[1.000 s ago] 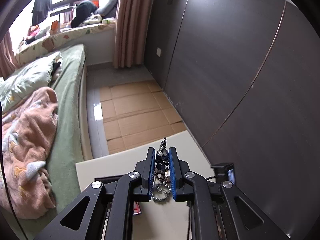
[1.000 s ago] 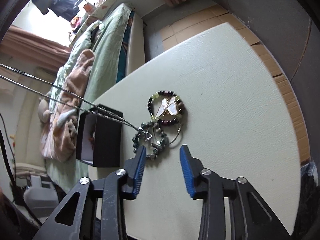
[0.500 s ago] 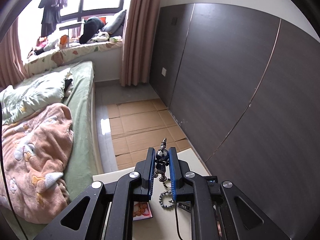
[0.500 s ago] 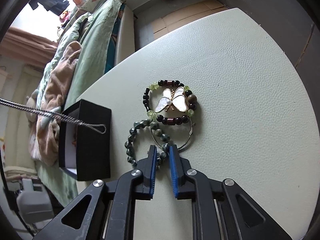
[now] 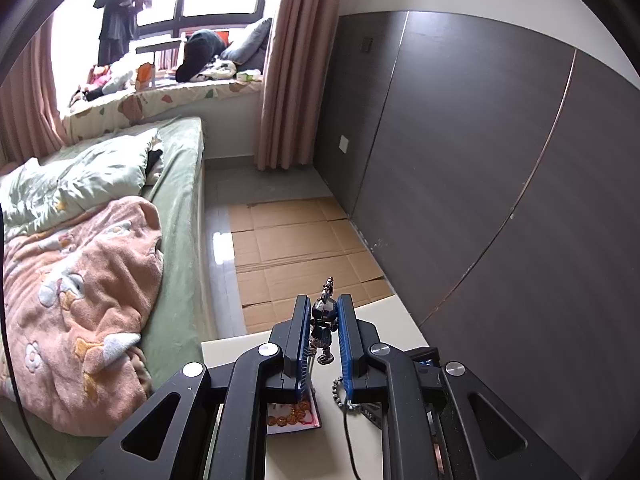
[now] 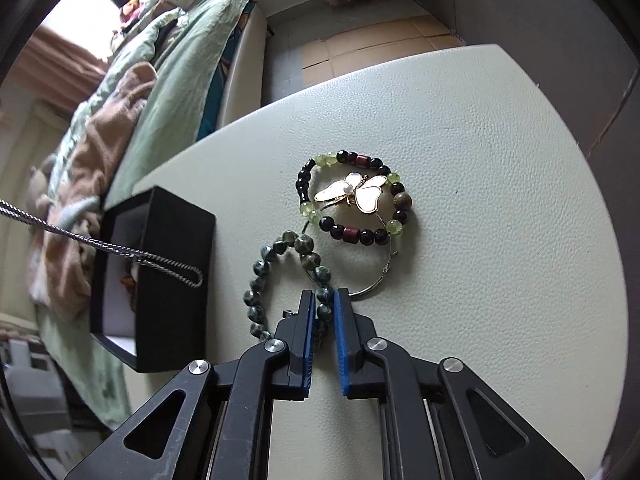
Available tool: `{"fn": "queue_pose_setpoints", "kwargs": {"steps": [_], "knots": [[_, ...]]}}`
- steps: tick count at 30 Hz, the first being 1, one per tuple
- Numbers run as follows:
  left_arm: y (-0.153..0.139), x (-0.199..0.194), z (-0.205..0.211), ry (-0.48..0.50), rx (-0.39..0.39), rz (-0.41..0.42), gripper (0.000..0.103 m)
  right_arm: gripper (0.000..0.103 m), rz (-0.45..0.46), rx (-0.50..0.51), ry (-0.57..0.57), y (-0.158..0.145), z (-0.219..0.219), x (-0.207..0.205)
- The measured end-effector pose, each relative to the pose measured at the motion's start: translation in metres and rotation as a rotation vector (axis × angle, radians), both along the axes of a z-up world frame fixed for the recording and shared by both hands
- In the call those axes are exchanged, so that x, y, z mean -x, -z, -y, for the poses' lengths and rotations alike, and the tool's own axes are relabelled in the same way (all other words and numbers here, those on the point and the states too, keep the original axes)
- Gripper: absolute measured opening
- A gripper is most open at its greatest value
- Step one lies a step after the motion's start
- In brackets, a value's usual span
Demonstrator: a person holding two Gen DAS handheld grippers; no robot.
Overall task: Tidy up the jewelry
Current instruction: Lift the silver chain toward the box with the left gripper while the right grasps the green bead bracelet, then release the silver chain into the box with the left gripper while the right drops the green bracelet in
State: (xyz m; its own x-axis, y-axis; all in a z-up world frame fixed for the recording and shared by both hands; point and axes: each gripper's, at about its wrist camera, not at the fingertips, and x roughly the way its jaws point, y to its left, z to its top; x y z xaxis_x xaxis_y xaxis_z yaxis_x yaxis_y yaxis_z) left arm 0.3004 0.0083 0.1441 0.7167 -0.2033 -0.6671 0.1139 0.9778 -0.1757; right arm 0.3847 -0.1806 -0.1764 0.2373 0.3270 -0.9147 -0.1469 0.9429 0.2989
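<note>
My left gripper (image 5: 324,310) is shut on a small metal figure pendant (image 5: 323,322) and holds it high above the table; its silver chain (image 6: 120,250) hangs across the right wrist view, over the open black box (image 6: 160,276). My right gripper (image 6: 324,298) is shut on the dark green bead bracelet (image 6: 280,256), which lies on the cream table (image 6: 480,200). Just beyond it lie a mixed bead bracelet (image 6: 352,236) with a white butterfly brooch (image 6: 356,196) inside it, and a thin metal hoop (image 6: 376,284).
The box also shows below my left gripper with orange beads (image 5: 290,416) on a red-edged card. A bed with a pink blanket (image 5: 76,300) stands left of the table. Cardboard sheets (image 5: 296,248) cover the floor. A dark panelled wall (image 5: 500,200) runs along the right.
My left gripper has risen higher with the pendant, pulling its chain off the jewelry pile toward the box. My right gripper moved in and shut on the green bead bracelet.
</note>
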Motion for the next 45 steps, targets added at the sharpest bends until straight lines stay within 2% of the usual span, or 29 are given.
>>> {"fn": "queue_pose_setpoints", "kwargs": {"steps": [8, 11, 12, 15, 17, 20, 26, 30, 37, 39, 41, 43, 45], "knots": [[-0.033, 0.014, -0.006, -0.013, 0.0, 0.07, 0.014, 0.01, 0.069, 0.189, -0.08, -0.005, -0.022, 0.01], [-0.043, 0.017, -0.008, -0.013, 0.0, 0.085, 0.014, 0.01, 0.087, 0.207, -0.089, -0.007, -0.024, 0.012], [-0.044, 0.017, -0.008, -0.014, -0.001, 0.086, 0.014, 0.01, 0.083, 0.184, -0.081, -0.007, -0.02, 0.012], [-0.043, 0.019, -0.012, -0.022, -0.005, 0.089, 0.014, 0.009, 0.047, 0.033, -0.05, -0.01, -0.003, 0.011], [-0.039, 0.019, -0.017, -0.026, 0.002, 0.081, 0.014, 0.009, 0.058, -0.075, -0.044, -0.021, 0.006, 0.014], [-0.029, 0.018, -0.022, -0.032, 0.012, 0.06, 0.014, 0.009, 0.088, -0.175, -0.058, -0.038, 0.01, 0.022], [-0.004, 0.012, -0.029, -0.048, 0.015, 0.018, 0.014, 0.009, 0.182, -0.289, -0.099, -0.069, 0.006, 0.037], [0.022, 0.009, -0.029, -0.056, 0.005, -0.026, 0.014, 0.009, 0.244, -0.358, -0.117, -0.09, 0.0, 0.043], [0.086, -0.004, -0.029, -0.04, 0.053, -0.177, 0.016, 0.009, 0.318, -0.468, -0.156, -0.115, -0.016, 0.049], [0.111, -0.007, -0.034, -0.048, 0.077, -0.252, 0.021, 0.009, 0.323, -0.488, -0.162, -0.117, -0.019, 0.05], [0.129, -0.008, -0.04, -0.083, 0.084, -0.293, 0.033, 0.009, 0.325, -0.505, -0.171, -0.118, -0.022, 0.051], [0.142, -0.005, -0.051, -0.114, 0.105, -0.305, 0.062, 0.009, 0.324, -0.518, -0.179, -0.119, -0.024, 0.052], [0.149, -0.001, -0.061, -0.139, 0.128, -0.301, 0.064, 0.009, 0.318, -0.526, -0.187, -0.117, -0.028, 0.052]]}}
